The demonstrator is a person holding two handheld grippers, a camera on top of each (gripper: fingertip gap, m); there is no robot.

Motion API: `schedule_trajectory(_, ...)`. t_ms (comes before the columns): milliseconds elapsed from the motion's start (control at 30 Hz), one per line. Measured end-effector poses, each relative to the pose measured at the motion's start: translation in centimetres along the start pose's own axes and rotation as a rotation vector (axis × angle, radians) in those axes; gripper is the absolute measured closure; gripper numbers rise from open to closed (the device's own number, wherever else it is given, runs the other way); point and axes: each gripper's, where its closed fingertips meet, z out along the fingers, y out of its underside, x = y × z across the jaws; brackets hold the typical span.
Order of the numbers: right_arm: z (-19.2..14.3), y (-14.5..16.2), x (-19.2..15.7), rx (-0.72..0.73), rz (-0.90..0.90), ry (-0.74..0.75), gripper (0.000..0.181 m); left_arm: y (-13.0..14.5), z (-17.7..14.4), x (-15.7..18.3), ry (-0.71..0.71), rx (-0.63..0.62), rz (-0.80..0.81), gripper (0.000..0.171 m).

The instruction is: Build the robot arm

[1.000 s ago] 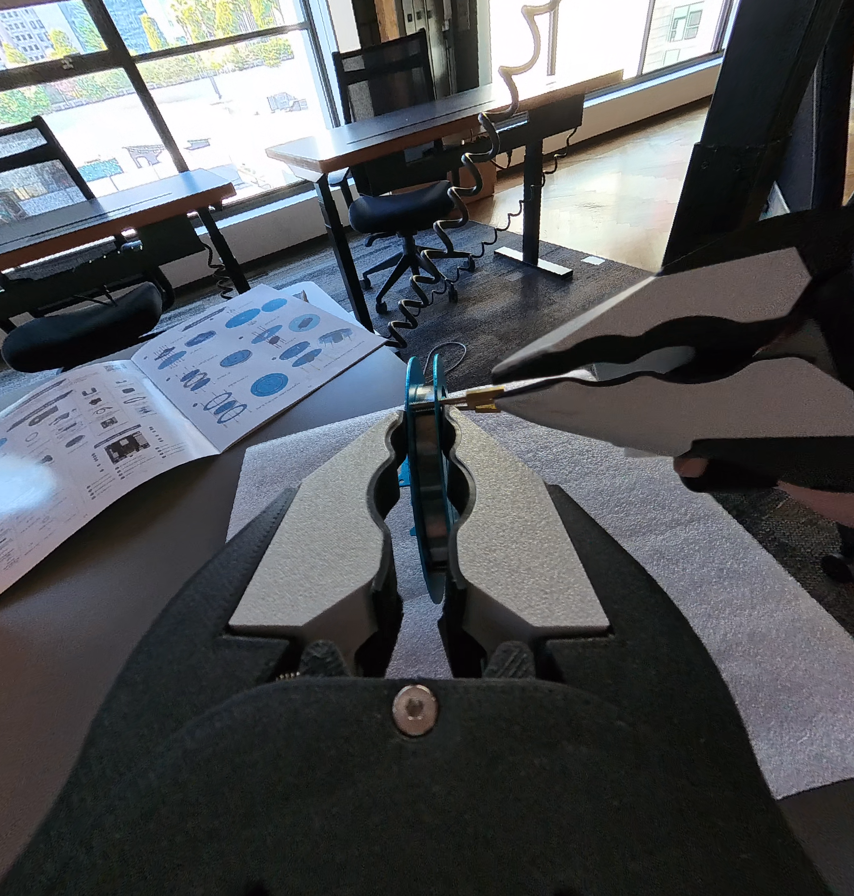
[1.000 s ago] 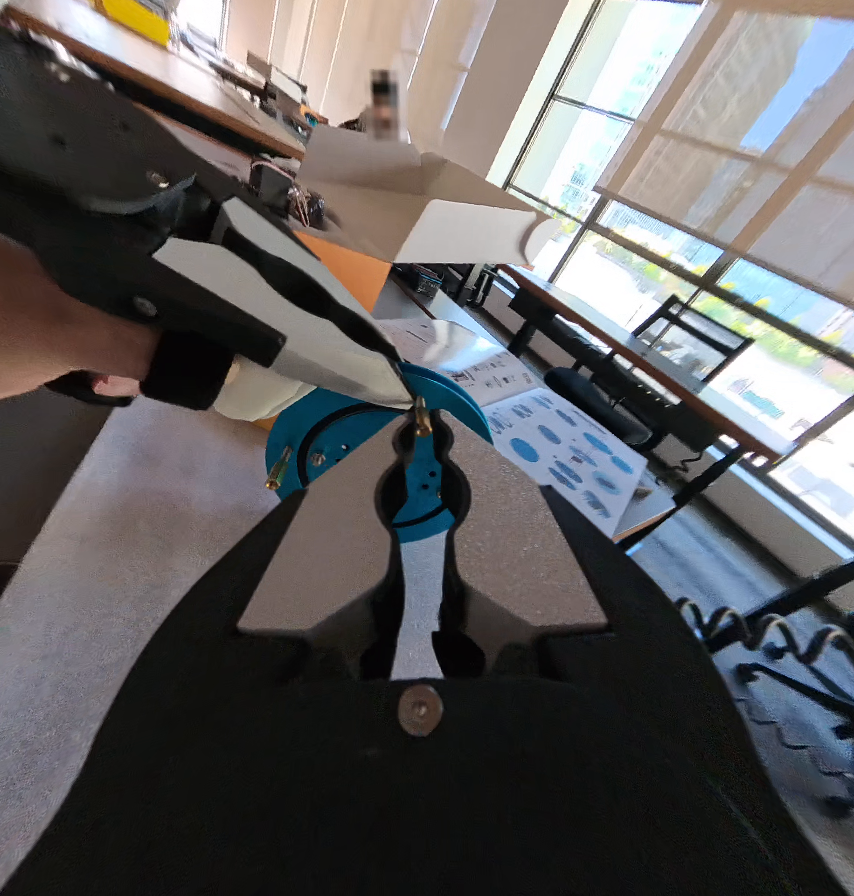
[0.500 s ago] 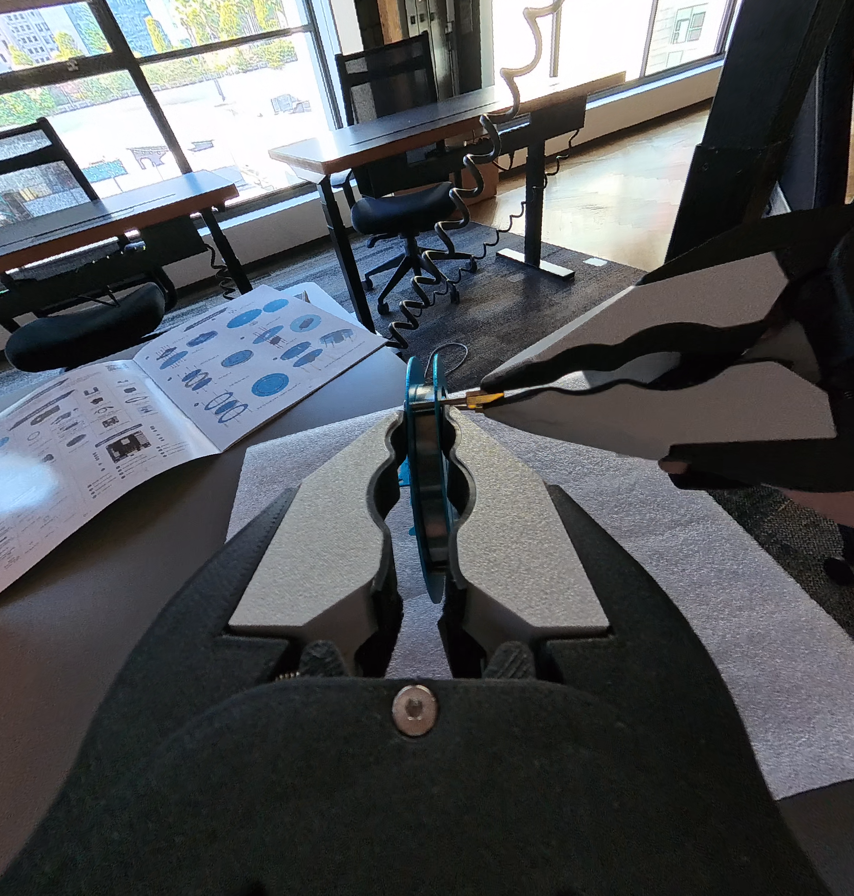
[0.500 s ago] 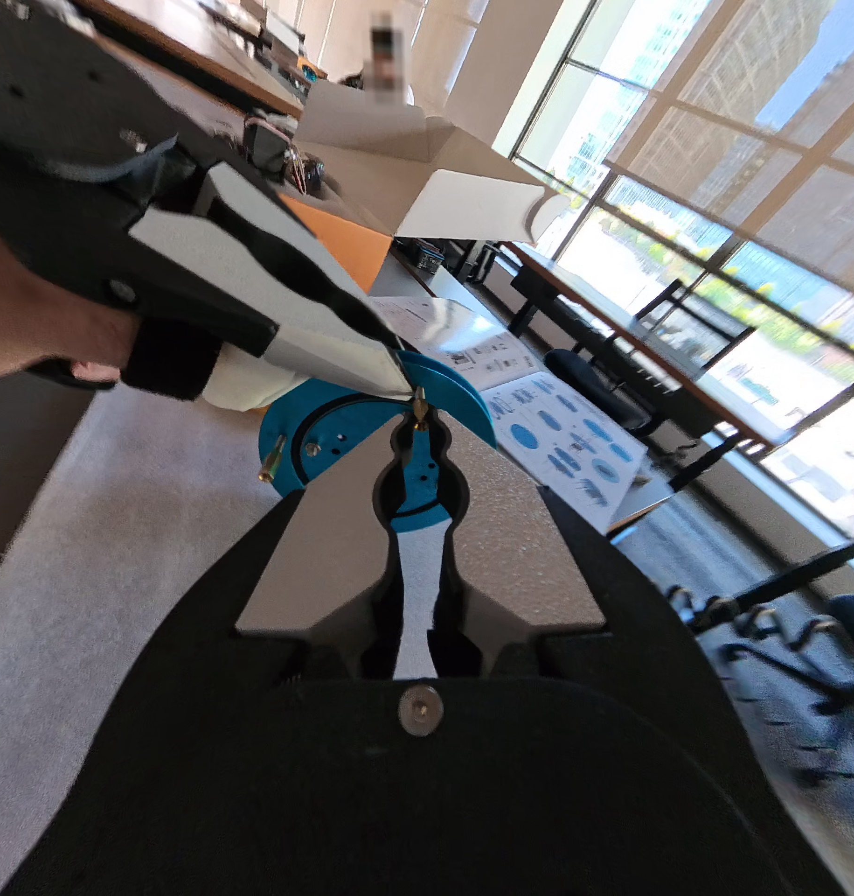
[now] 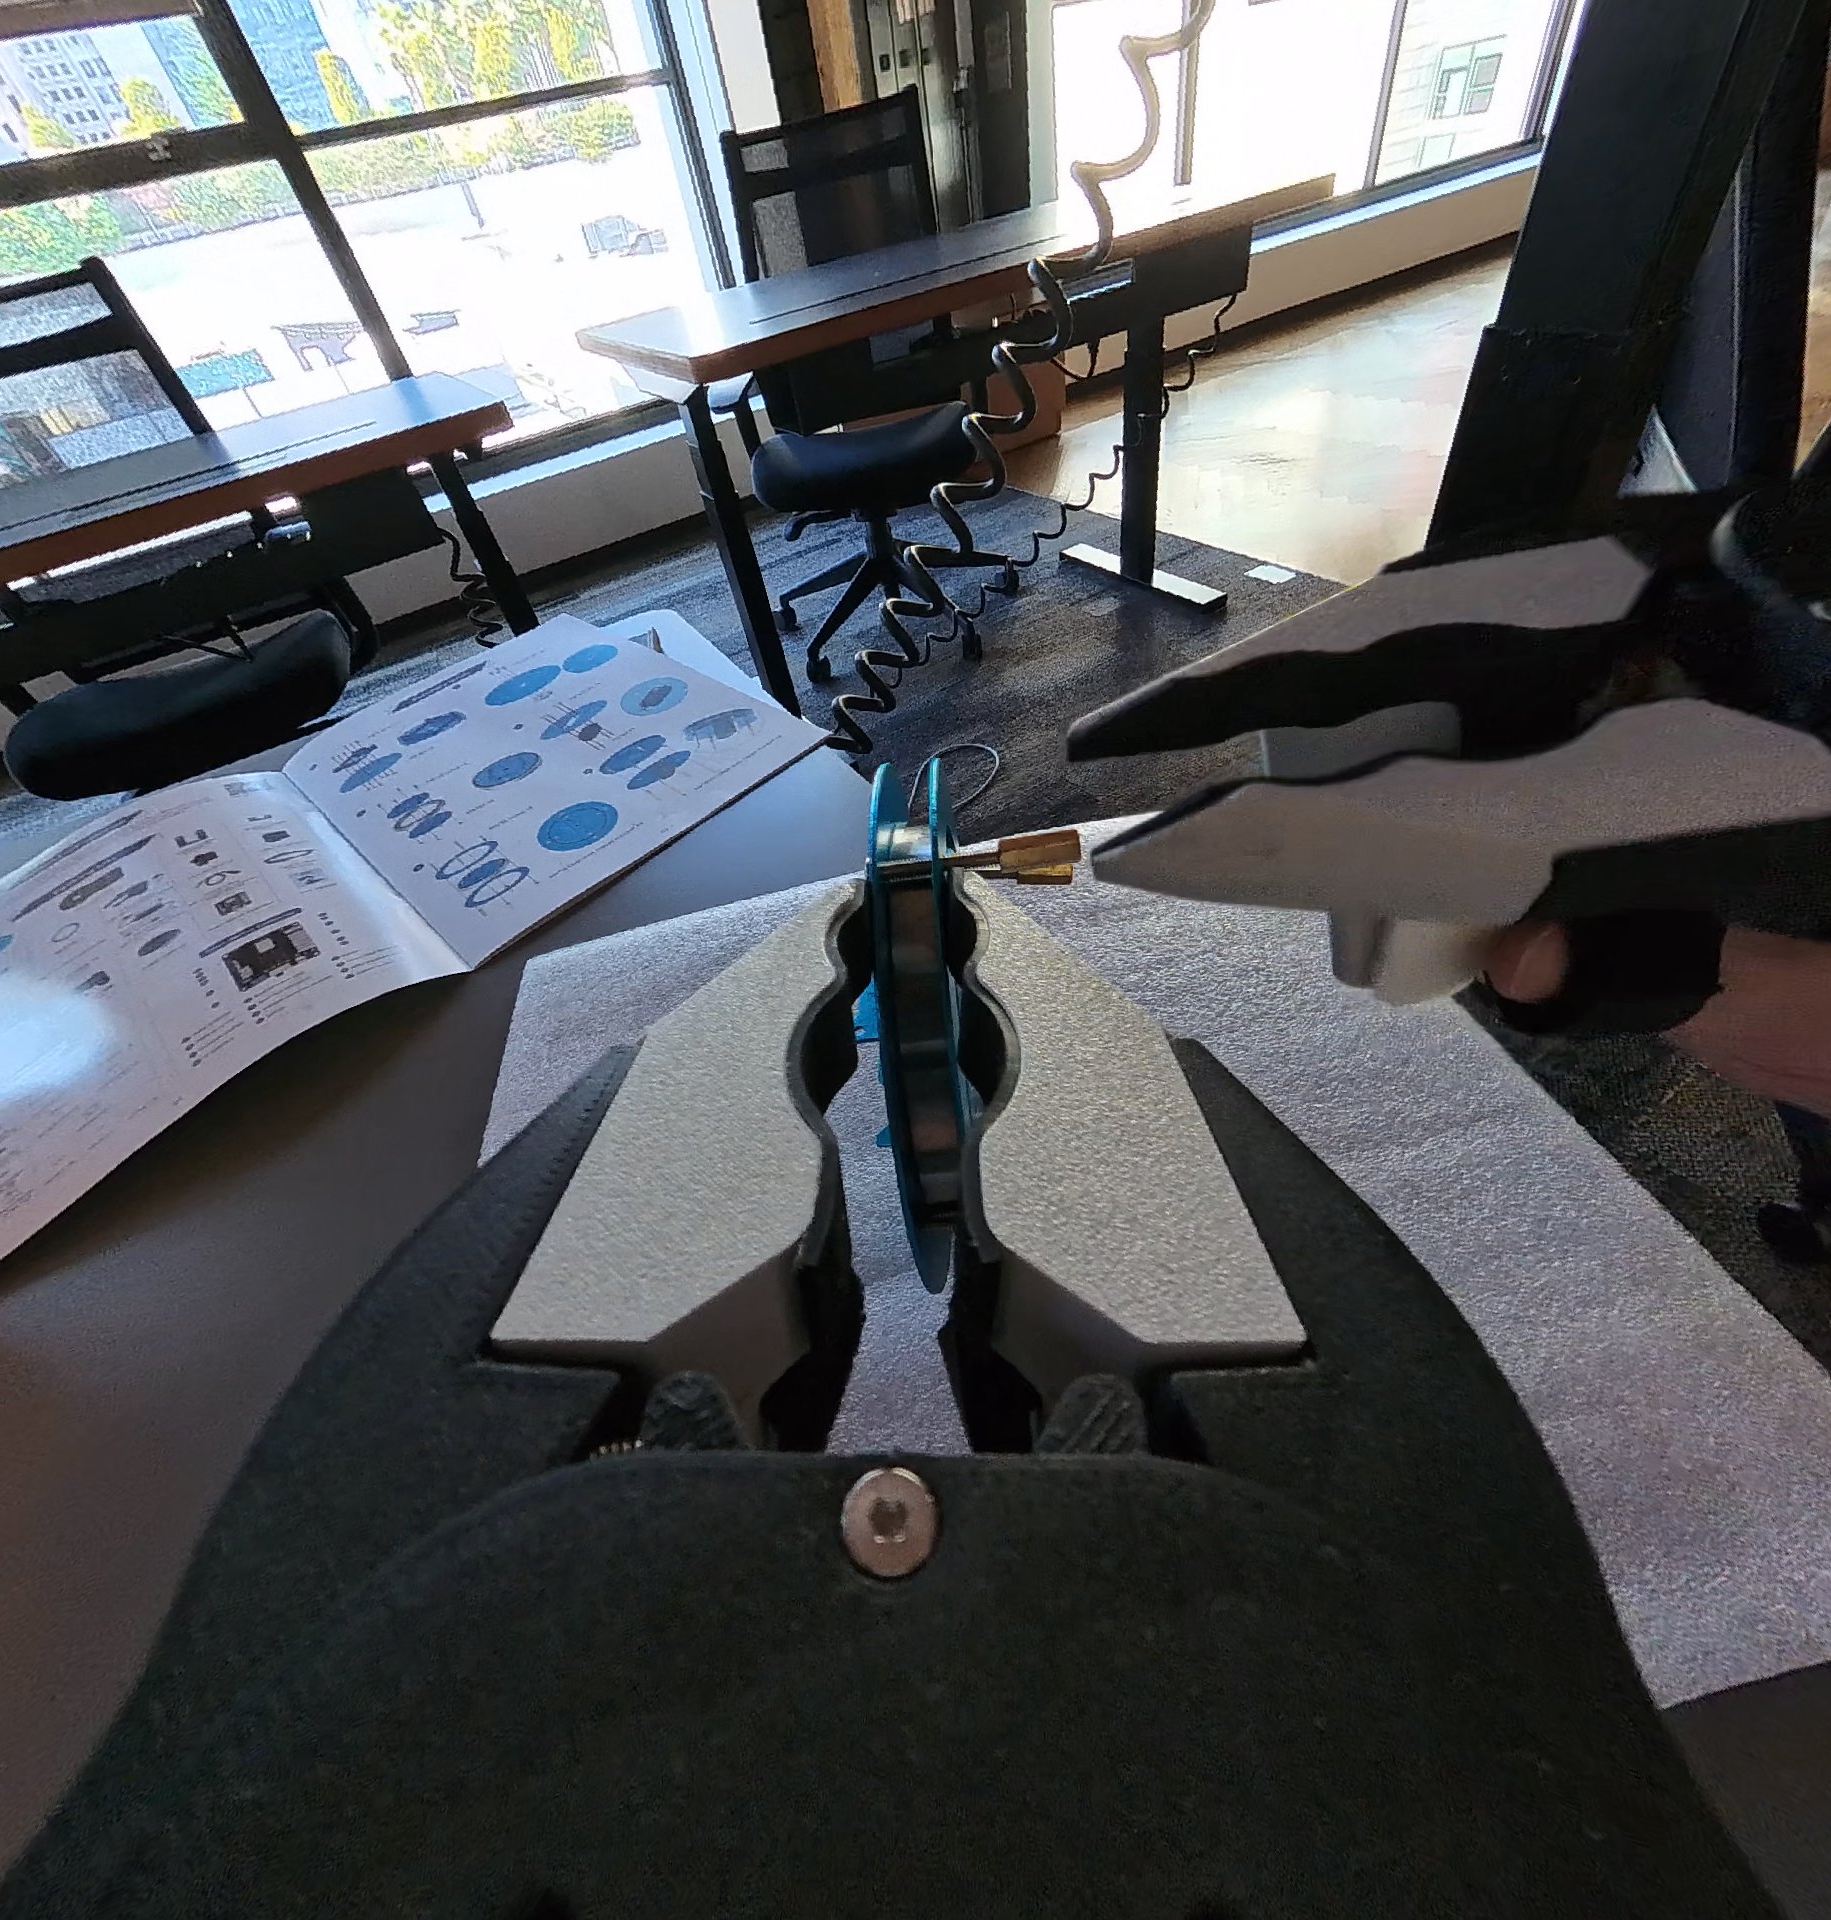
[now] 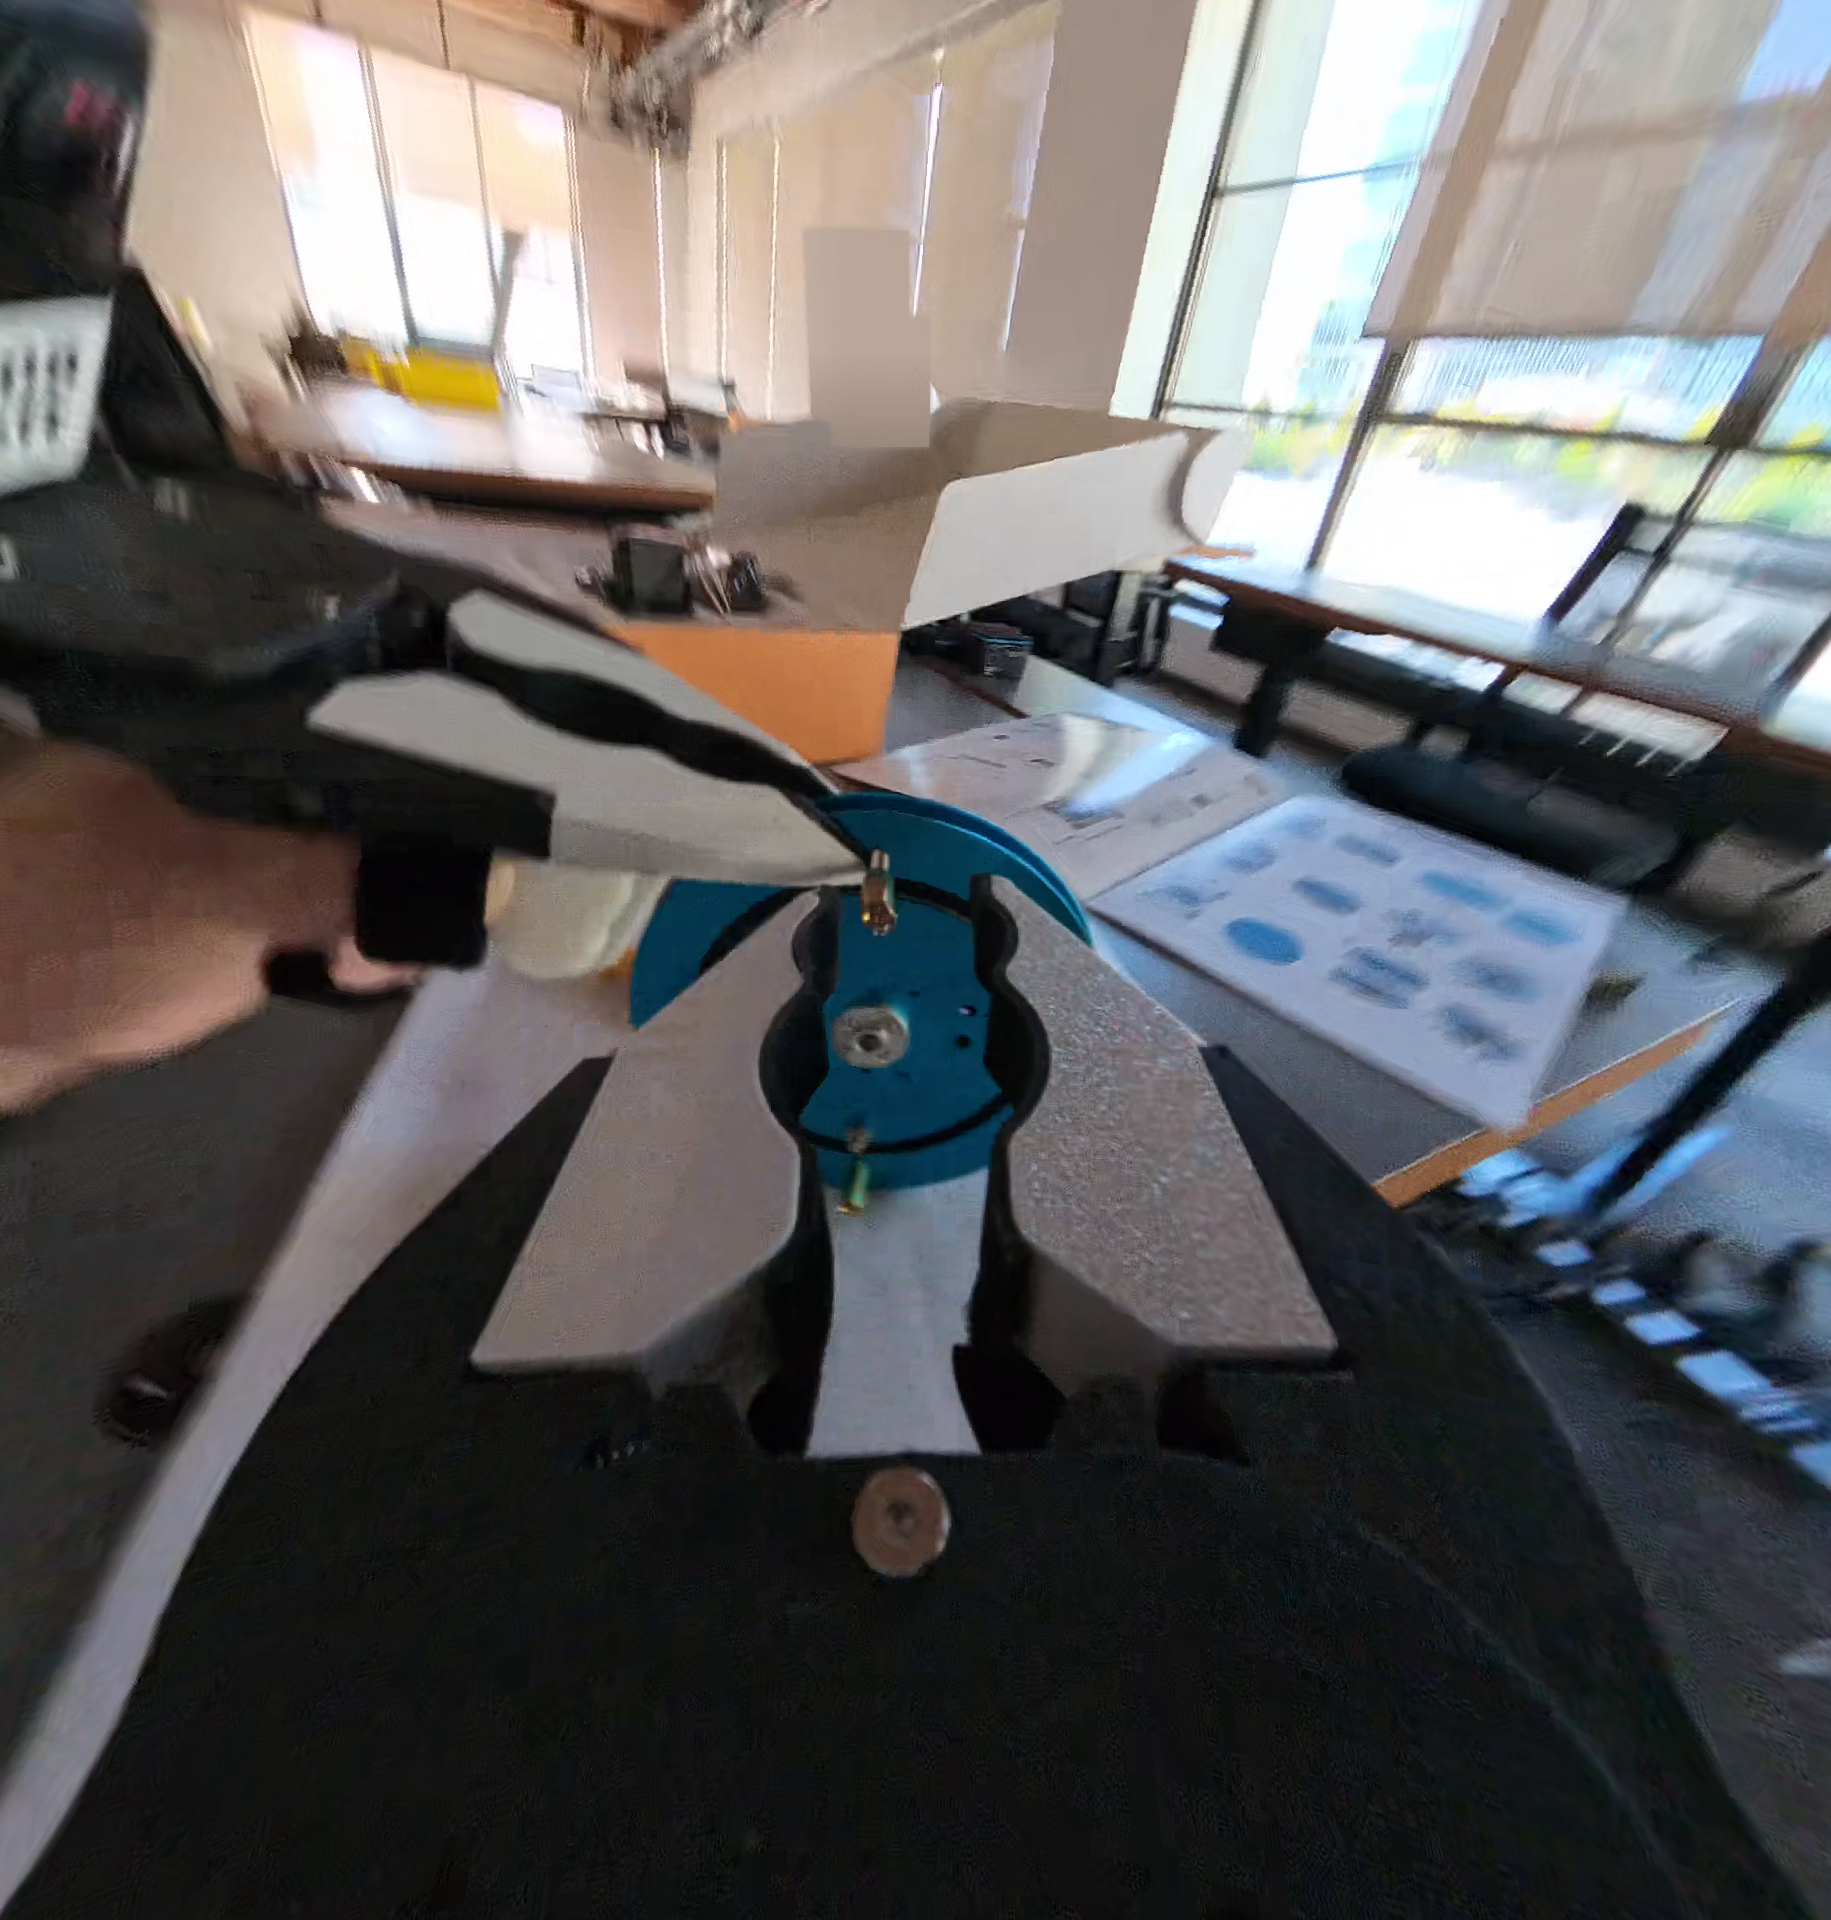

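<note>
Beside the brass standoff, right gripper has released.

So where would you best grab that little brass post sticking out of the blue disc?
Probably its free outer end, coming from the right along its length. The brass post juts sideways from the blue disc, which the left gripper clamps on edge, so only that end stands clear.
</note>
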Motion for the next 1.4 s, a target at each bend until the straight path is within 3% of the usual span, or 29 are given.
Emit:
schedule_trajectory(67,0.3,0.3,-0.5,-0.069,-0.217,0.023,0.166,0.0,0.0,0.0,0.001,-0.003,0.003,0.16)
schedule_trajectory(133,0.7,0.5,-0.8,-0.107,-0.295,0.032,0.171,0.0,0.1,0.1,0.001,-0.005,0.008,0.16)
schedule_trajectory(267,0.8,0.5,-0.5,-0.103,-0.159,0.032,0.177,0.0,0.1,0.1,-0.017,-0.001,0.027,0.16)
schedule_trajectory(333,0.8,0.5,-0.5,-0.063,0.193,-0.034,0.177,0.0,0.0,0.1,-0.025,0.003,0.029,0.16)
schedule_trajectory(467,0.5,0.4,0.0,0.072,1.314,-0.379,0.181,-0.1,0.0,0.6,-0.058,0.016,0.093,0.16)
schedule_trajectory(500,0.5,0.6,0.2,0.104,1.376,-0.405,0.181,-0.2,0.0,1.1,-0.052,0.019,0.102,0.16)
schedule_trajectory(567,0.3,1.2,0.4,0.103,1.153,-0.311,0.181,-0.2,0.1,1.5,-0.06,0.019,0.127,0.161)
schedule_trajectory(633,-0.4,0.3,0.6,0.101,0.818,-0.229,0.177,-0.2,0.1,1.4,-0.069,0.018,0.136,0.161)
schedule_trajectory(700,-1.2,-1.2,0.8,0.124,0.488,-0.146,0.151,-0.2,0.1,1.2,-0.063,0.018,0.116,0.161)
schedule_trajectory(833,-1.0,-0.2,0.5,-0.016,-0.136,0.025,0.148,-0.2,0.1,1.0,-0.055,0.024,0.087,0.161)
schedule_trajectory(900,-0.3,0.8,0.3,-0.085,-0.292,0.071,0.157,-0.2,0.2,1.0,-0.054,0.027,0.081,0.161)
schedule_trajectory(1000,0.2,0.6,-0.5,-0.083,-0.319,0.062,0.179,-0.2,0.1,0.9,-0.057,0.028,0.079,0.161)
schedule_trajectory(1200,0.4,1.0,-0.2,-0.147,-0.358,0.08,0.167,-0.1,0.0,0.6,-0.05,0.034,0.056,0.16)
schedule_trajectory(1267,0.5,1.3,-0.3,-0.159,-0.346,0.068,0.177,-0.1,0.0,0.6,-0.049,0.036,0.05,0.16)
schedule_trajectory(1400,0.6,1.3,-0.4,-0.142,-0.214,0.054,0.177,-0.1,0.0,0.5,-0.057,0.04,0.054,0.16)
